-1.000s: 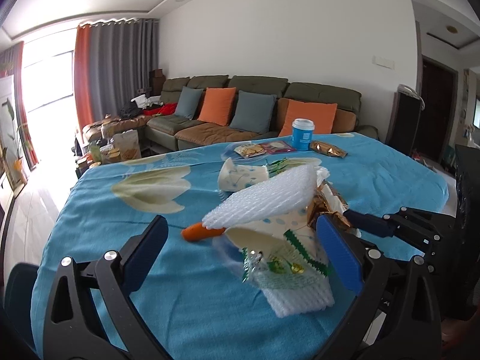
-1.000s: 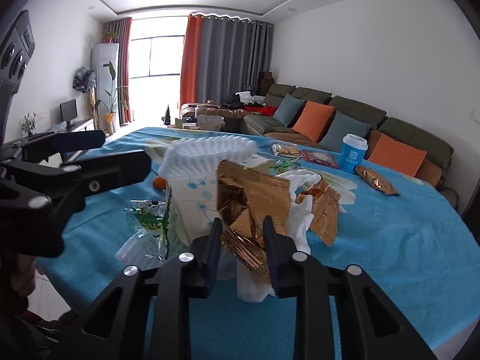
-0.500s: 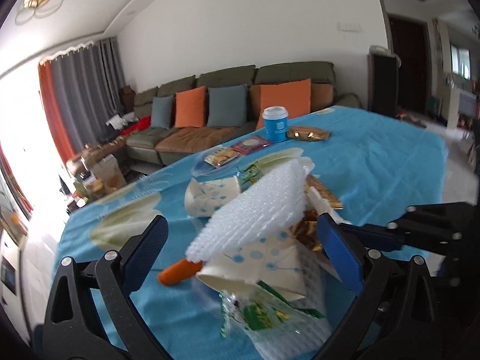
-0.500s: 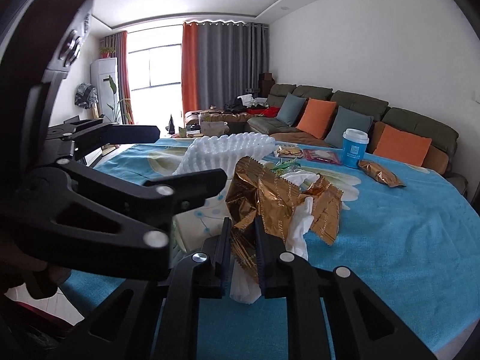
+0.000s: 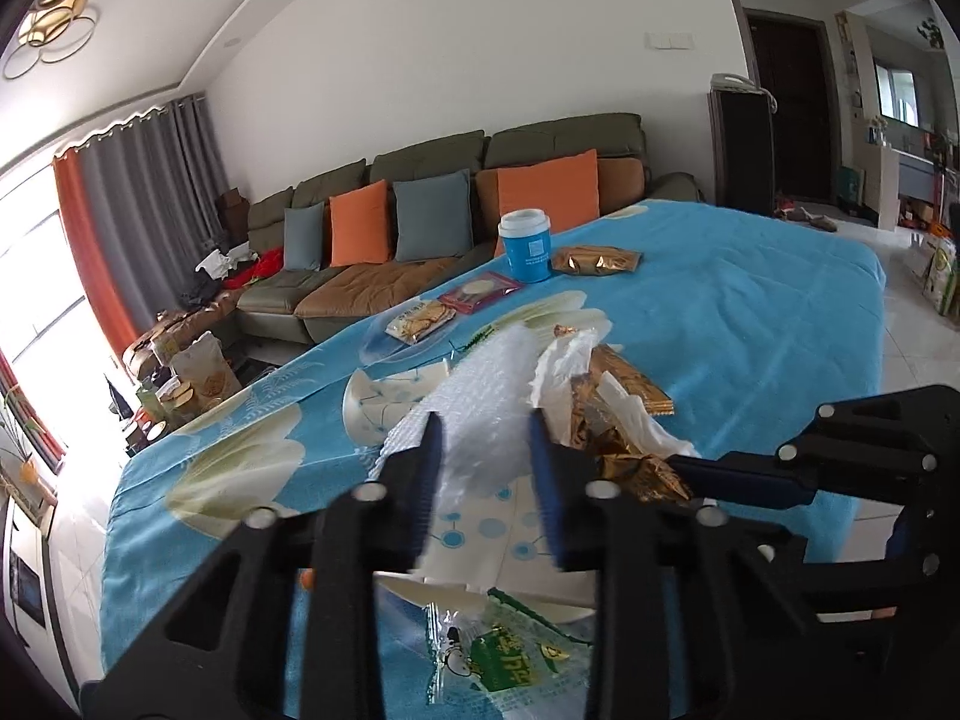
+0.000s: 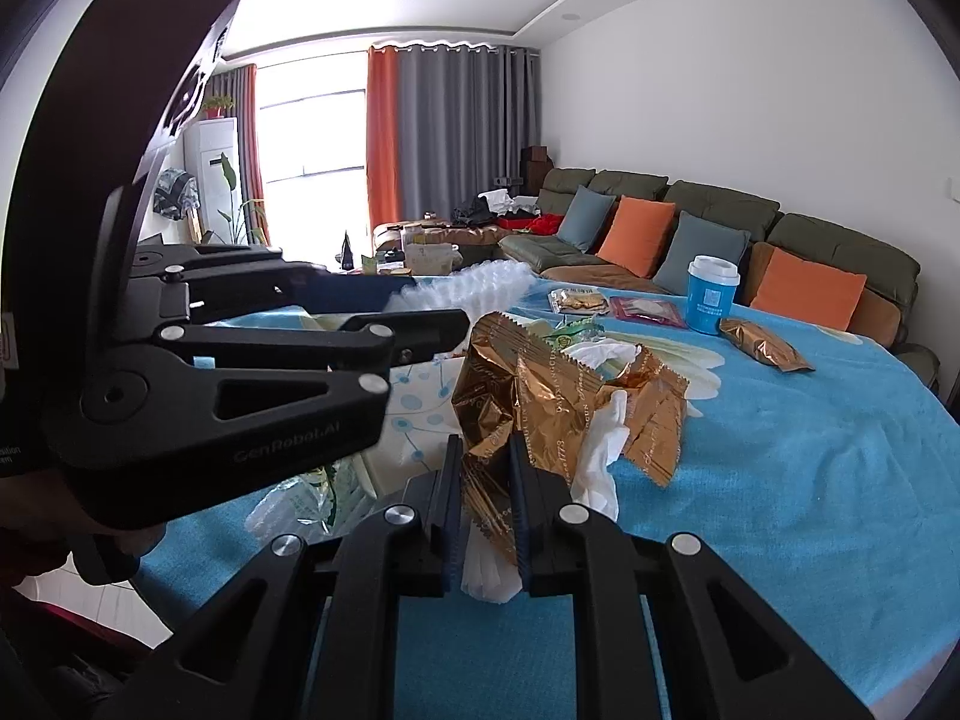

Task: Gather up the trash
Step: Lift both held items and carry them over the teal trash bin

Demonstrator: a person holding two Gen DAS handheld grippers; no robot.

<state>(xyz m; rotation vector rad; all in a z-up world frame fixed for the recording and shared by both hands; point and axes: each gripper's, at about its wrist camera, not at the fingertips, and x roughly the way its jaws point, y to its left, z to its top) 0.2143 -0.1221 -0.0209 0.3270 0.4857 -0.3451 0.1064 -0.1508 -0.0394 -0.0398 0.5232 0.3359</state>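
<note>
I am squeezing the white foam net between the two blue pads of my left gripper. A second ago those pads were wide apart on both sides of the pile; now they are pressing in on the net. The net is long and bumpy. Its long side is running away from me, up and a bit to the right, over the blue-dotted paper cup under it.

My right gripper is pinching the crinkly gold wrappers, the same as before. The wrappers are sticking up out of the pads. Gold letters are running along them, and I can read "1773" but not the rest. A white tissue is hanging just to the right of them.

The pile is sitting near me on the table with the blue flower cloth. A clear bag with green print is lying at the near edge, touching the cup. It has a little cartoon dog on it, but the green words are too blurry to read.

In the right view my left gripper is very close on the left, and its side is showing "GenRobot.AI".

Far away on the cloth a blue cup with a white lid is standing up. A gold snack bag is lying just to its right, and a pink packet and a biscuit packet are lying to its left. Behind the table is a green sofa with orange and grey pillows.
</note>
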